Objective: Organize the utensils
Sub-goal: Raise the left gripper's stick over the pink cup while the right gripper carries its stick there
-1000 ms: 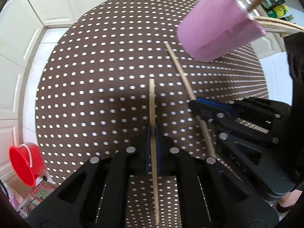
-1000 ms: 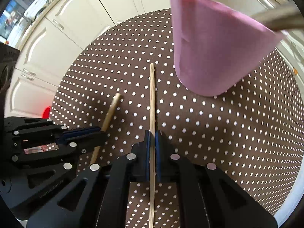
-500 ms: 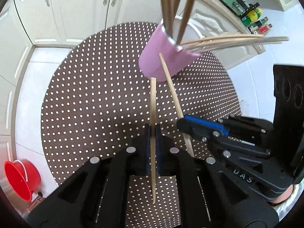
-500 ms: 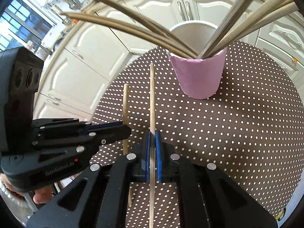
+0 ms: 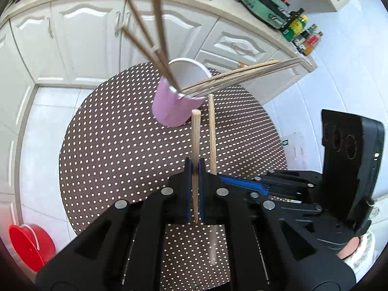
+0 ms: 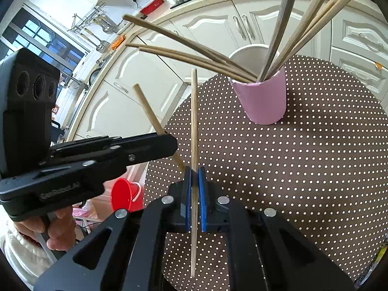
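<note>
My left gripper is shut on a wooden chopstick that points up toward the pink cup. The cup stands on the brown dotted round table and holds several chopsticks fanned out over its rim. Just to the right, my right gripper holds a second chopstick. In the right wrist view, the right gripper is shut on its chopstick, the left gripper comes in from the left with its stick, and the pink cup stands ahead to the right. Both grippers hang above the table, short of the cup.
A red bucket sits on the tiled floor left of the table. White cabinets run behind it, with bottles and a device on the counter. A person's hand in a white sleeve holds the left gripper.
Both grippers have risen with their chopsticks still clamped. The cup, close and overhead before, now sits lower and farther ahead with its open rim in sight.
</note>
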Demonstrator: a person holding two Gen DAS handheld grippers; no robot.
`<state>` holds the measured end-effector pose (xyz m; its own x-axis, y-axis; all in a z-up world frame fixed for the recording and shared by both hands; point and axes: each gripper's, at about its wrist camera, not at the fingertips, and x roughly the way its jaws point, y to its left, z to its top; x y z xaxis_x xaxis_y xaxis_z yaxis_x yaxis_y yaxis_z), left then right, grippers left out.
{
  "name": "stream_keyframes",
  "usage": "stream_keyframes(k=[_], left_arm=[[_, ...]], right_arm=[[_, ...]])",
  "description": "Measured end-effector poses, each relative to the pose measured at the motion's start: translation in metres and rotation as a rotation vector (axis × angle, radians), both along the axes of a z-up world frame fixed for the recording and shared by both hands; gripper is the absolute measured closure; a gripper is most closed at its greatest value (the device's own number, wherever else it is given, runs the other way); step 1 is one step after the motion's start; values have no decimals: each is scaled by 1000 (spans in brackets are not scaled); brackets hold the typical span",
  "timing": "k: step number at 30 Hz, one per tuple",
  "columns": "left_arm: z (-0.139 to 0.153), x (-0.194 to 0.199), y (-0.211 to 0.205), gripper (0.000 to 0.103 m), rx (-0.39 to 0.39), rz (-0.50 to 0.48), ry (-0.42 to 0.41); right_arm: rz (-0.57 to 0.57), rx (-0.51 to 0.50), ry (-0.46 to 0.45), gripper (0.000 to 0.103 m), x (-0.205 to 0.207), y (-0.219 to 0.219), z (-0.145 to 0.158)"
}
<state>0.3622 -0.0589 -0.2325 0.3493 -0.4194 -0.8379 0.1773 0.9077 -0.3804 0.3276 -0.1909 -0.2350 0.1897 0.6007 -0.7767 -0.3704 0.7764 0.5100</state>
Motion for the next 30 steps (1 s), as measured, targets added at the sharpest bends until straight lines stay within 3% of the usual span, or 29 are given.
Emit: stream_keyframes(k=[7,18,30], left_arm=[[33,-3,-6,98,17,-23,-72],[121,6,7,98,4,46,-293],[142,40,17,98,8,130,-388]], right_arm=[[-15,-32,-76,98,0,0,24],[-172,-99,-387,98,10,-23,105],[-306,-142,-552,98,40,-19,129]])
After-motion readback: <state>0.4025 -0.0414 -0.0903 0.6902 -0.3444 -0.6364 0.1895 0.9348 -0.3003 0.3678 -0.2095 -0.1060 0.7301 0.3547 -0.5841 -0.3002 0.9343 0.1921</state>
